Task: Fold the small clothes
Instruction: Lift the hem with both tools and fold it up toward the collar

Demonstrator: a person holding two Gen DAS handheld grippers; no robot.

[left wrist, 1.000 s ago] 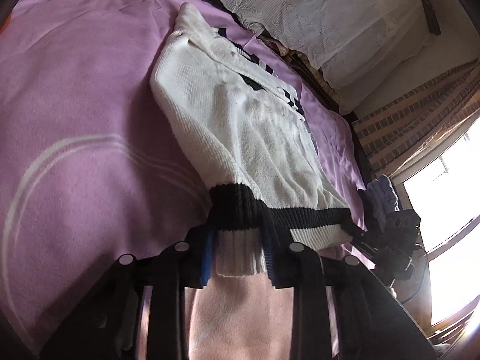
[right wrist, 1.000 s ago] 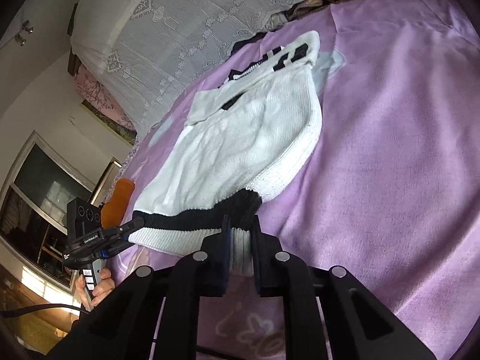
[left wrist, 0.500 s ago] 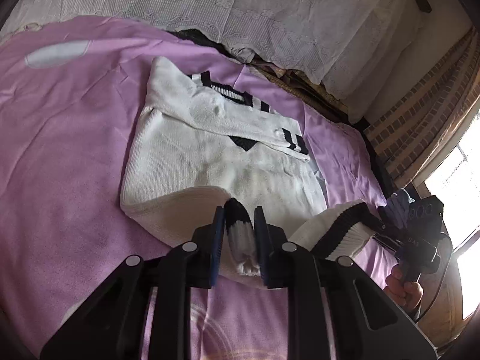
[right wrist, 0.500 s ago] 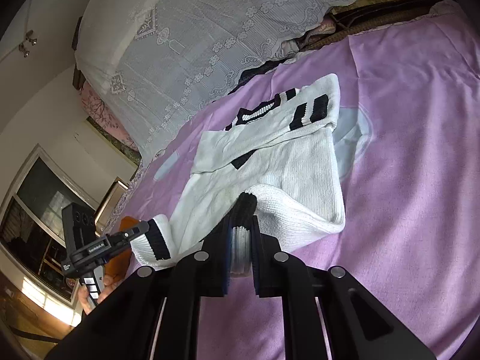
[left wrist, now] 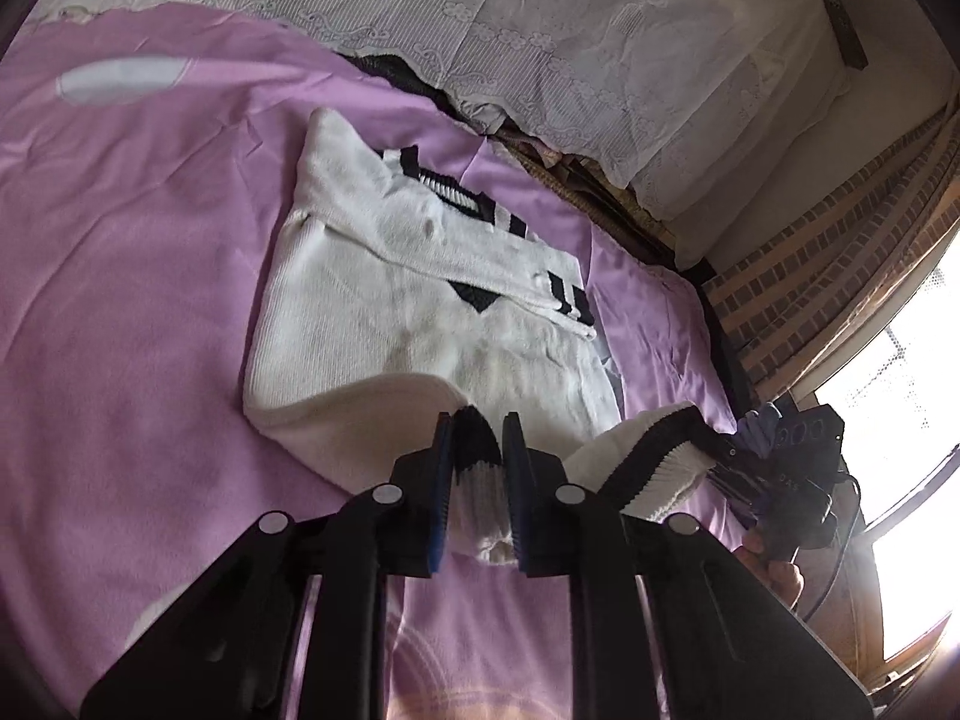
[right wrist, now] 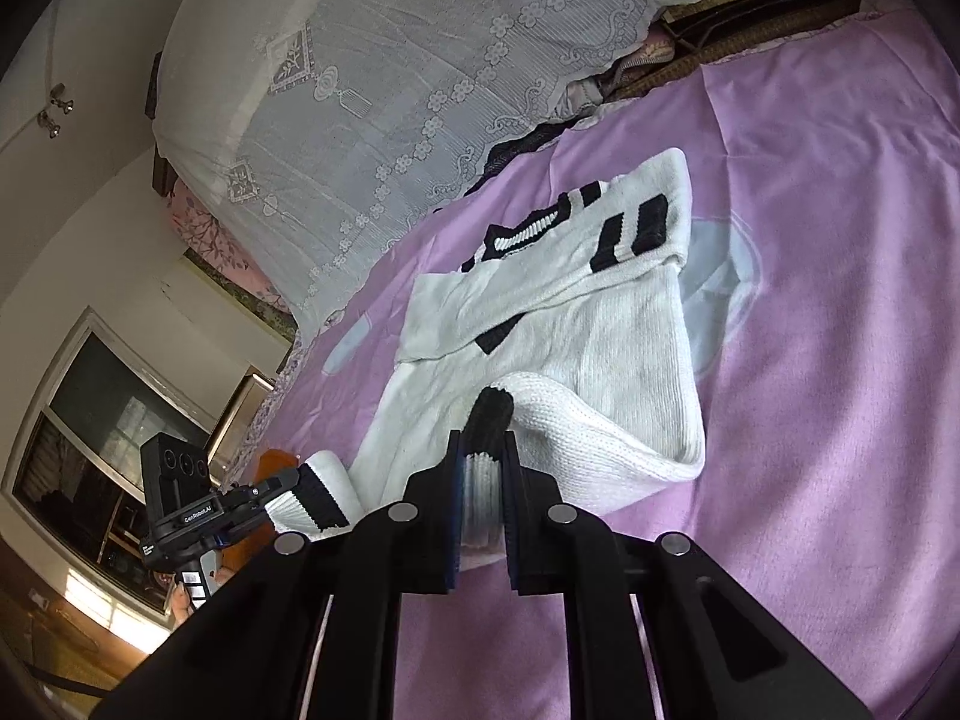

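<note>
The white knit sweater (left wrist: 384,324) with black trim lies on the bed's purple bedspread (left wrist: 120,300), its long axis running from the collar end, which points toward the lace-covered pillows (left wrist: 540,60), back to the black-and-white ribbed hem nearest the cameras. A sleeve with black cuff stripes is folded across the chest. The hem edge is lifted off the bedspread and curled over the lower body of the garment, so a rounded fold shows at the near edge. The left hand-held gripper (left wrist: 474,474) is clenched on one hem corner, its jaws having just been closing with the ribbed band pinched between them. The right hand-held gripper (right wrist: 483,480) is clamped tight on the other hem corner, the knit bunched between its pads. Compared with a second ago, the hem no longer lies flat and stretched out along the bed: it has been raised and carried toward the collar, and more of the folded sleeve and neckline now shows. In the right wrist view the body of the left gripper carries small white lettering that seems to read "GenRobot.AI"; a hand (right wrist: 180,600) grips its handle.
</note>
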